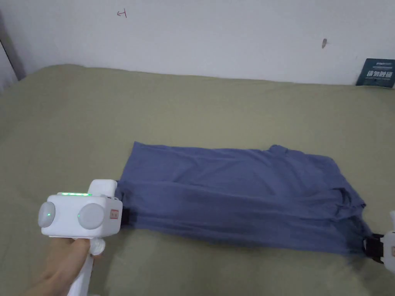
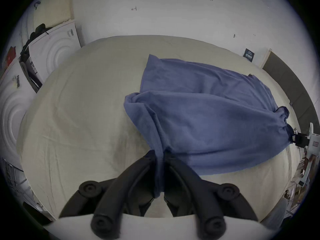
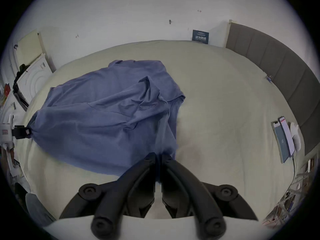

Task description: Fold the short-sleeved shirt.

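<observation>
- Two white handheld grippers with black jaws are both clamped on the blue short-sleeved cotton shirt [image 1: 239, 196]: your left gripper [image 1: 125, 216] pinches the near hem corner, your right gripper [image 1: 368, 246] pinches bunched cloth at the near sleeve and shoulder end.
- Left gripper view: jaws closed, with a strip of blue fabric [image 2: 160, 167] running down between them; both press on it.
- Right gripper view: jaws nearly together with blue cloth [image 3: 158, 154] caught at the tips, so gripping the shirt.
- Shirt lies lengthwise across the olive-green bed sheet [image 1: 193, 111], hem to your left, collar and sleeves to your right, already narrowed into a long band with one side laid over.
- Why held so: gripping both ends of the near long edge keeps that edge taut between your hands, so it can travel as one straight line; judgement, likely a lengthwise fold or a straightening pull.
- Near edge looks slightly lifted and gathered at each pinch; the far edge rests flat on the sheet.
- Sleeve end is wrinkled and bunched, so a crooked fold is the risk there.
- Containers: none holding anything to do with the shirt; two phones [image 3: 284, 138] lie on the sheet well to your right, and a dark blue card [image 1: 376, 73] leans on the white wall [image 1: 216, 34].
</observation>
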